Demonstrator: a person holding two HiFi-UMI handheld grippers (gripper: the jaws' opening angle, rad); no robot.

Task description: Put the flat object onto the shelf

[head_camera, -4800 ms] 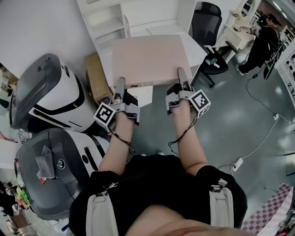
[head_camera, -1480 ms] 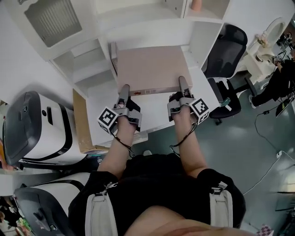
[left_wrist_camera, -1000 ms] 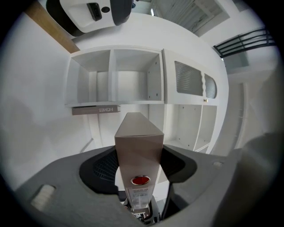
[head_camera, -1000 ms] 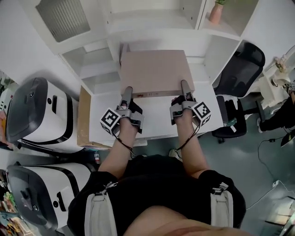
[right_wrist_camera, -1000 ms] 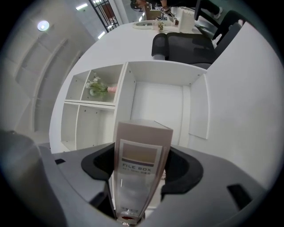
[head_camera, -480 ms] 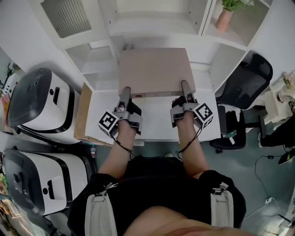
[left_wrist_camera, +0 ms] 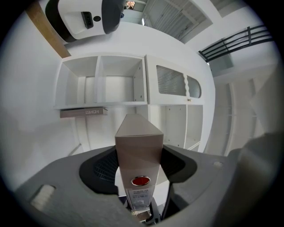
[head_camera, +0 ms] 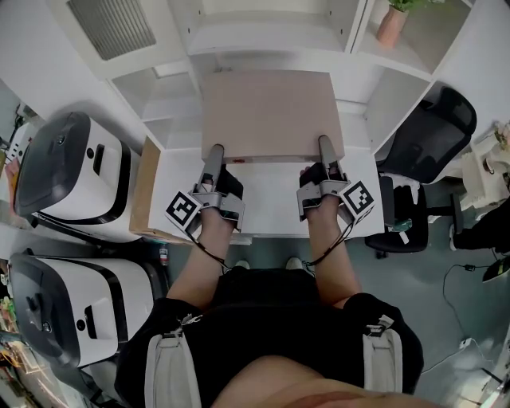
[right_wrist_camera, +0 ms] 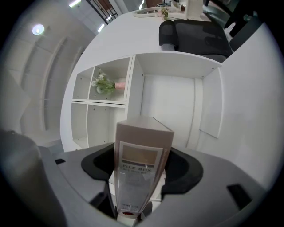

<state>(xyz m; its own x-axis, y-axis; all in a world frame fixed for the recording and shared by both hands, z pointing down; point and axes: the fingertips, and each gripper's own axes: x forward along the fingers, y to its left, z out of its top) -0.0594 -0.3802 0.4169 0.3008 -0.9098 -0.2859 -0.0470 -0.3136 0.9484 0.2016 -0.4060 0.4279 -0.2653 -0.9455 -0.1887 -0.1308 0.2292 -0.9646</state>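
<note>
The flat object is a pinkish-beige file box [head_camera: 271,111], held level above the white desk [head_camera: 271,203] in front of the white shelf unit [head_camera: 263,36]. My left gripper [head_camera: 213,153] is shut on the box's near edge at the left, and my right gripper [head_camera: 324,145] is shut on the same edge at the right. In the left gripper view the box's spine [left_wrist_camera: 138,146], with a red dot, stands between the jaws. The right gripper view shows the labelled spine [right_wrist_camera: 142,155] clamped in the same way. The box's far edge reaches the lower shelf compartments.
Two white-and-grey machines [head_camera: 72,167] [head_camera: 64,311] stand to the left of the desk. A brown board [head_camera: 142,191] leans at the desk's left side. A black office chair [head_camera: 434,131] is to the right. A potted plant [head_camera: 390,24] sits in an upper right compartment.
The person has walked from open floor up to the desk. Over the last second the box has moved forward, toward the shelf, with both grips unchanged.
</note>
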